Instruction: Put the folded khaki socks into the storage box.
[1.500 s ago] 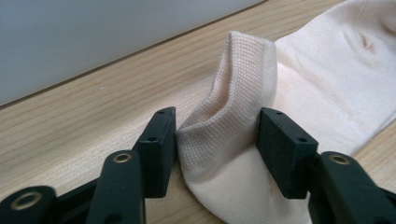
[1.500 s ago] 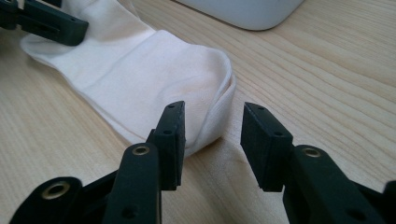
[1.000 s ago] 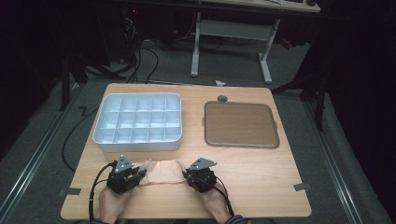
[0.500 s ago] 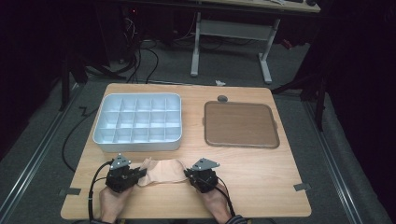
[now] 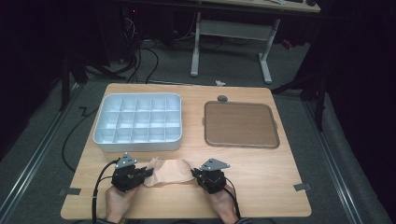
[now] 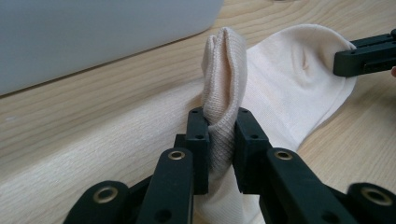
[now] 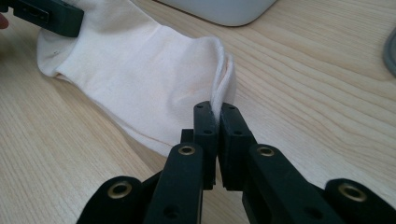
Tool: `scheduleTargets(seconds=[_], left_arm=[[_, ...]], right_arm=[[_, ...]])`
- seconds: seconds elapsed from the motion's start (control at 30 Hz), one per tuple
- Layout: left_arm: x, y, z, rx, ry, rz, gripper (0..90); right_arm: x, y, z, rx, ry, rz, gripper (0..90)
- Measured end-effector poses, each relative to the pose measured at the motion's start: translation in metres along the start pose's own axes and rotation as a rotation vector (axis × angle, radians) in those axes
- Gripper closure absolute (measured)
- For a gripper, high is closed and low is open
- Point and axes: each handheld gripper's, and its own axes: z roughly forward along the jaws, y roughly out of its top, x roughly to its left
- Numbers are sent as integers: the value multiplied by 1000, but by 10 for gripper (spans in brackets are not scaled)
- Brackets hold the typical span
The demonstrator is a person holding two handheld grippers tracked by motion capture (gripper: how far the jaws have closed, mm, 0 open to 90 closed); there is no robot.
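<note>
A cream sock (image 5: 170,171) lies on the wooden table near its front edge, stretched between my two grippers. My left gripper (image 5: 150,173) is shut on the sock's ribbed cuff (image 6: 223,70), which stands bunched up between the pads; its jaws have just been closing on it. My right gripper (image 5: 194,175) is shut on the thin folded edge at the sock's other end (image 7: 223,79). The left gripper view has its own gripper (image 6: 220,140) in front and the right gripper (image 6: 343,58) at the far end. In the right gripper view, its own gripper (image 7: 217,126) grips the edge and the left gripper (image 7: 70,21) is at top left.
A white tray (image 5: 100,135) with several compartments stands at the back left, close behind the sock. A flat brown tray (image 5: 240,125) lies at the back right, with a small grey round thing (image 5: 222,98) behind it. Bare wood lies right of my right hand.
</note>
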Motion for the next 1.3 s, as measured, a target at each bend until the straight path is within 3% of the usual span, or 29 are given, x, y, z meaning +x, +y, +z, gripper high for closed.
scheduleTargets(seconds=[0.7,0.87,1.3], left_arm=[[-19,13,21,18,-43,29,787],[-25,19,29,26,-54,51,787],[-38,31,47,41,-64,68,784]], right_arm=[[-19,-11,-21,-14,-41,39,868],[-25,-13,-31,-22,-81,34,868],[-40,-20,-43,-15,-120,58,867]])
